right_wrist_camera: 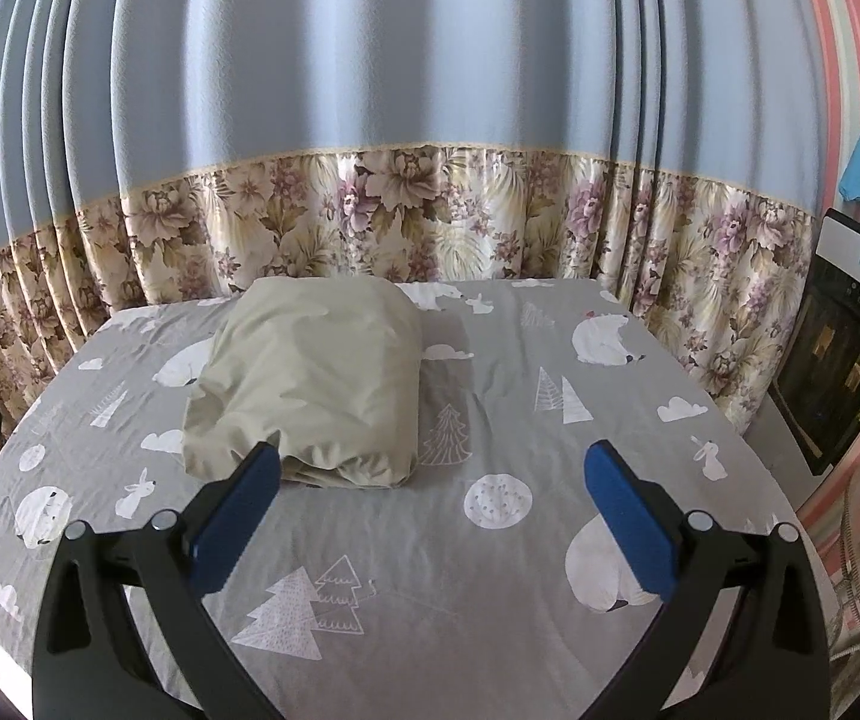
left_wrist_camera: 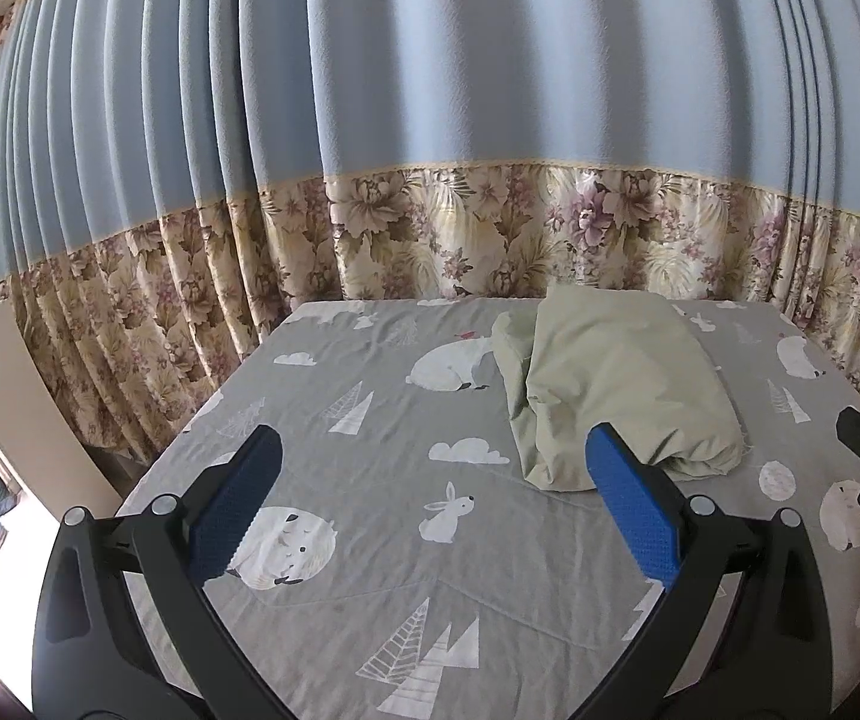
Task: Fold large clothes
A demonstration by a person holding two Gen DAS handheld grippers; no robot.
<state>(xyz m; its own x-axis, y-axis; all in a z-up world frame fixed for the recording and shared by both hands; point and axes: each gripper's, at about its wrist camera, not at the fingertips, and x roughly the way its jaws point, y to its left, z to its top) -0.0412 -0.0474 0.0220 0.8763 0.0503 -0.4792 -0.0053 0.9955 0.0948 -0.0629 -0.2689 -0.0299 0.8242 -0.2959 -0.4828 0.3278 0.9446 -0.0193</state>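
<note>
Two grippers are up in the air over the bed (right_wrist_camera: 490, 576), and both have their jaws wide apart with nothing in them. Our left gripper (left_wrist_camera: 433, 504) and our right gripper (right_wrist_camera: 430, 504) are not touching the cloth.

We see the pale green cloth (right_wrist_camera: 309, 378) lying in a fat, puffy bundle on the gray bed sheet (left_wrist_camera: 369, 570). It sits near the far edge of the bed, close to the curtain (right_wrist_camera: 369, 90), and well apart from the near edge where we are. It looks folded over a few times already, so we think the job is almost done or all done.

What could go wrong? If we grab only the top layer, the bundle could open up and we lose our folds. The near end looks loose and rolled, with layers peeking out, so a poke there could spill it. We could also pinch the bed sheet by mistake, since it lies right under the cloth, and pull it up too. One side of the bundle looks messy with a flap sticking out, and tugging that could drag it all crooked.
</note>
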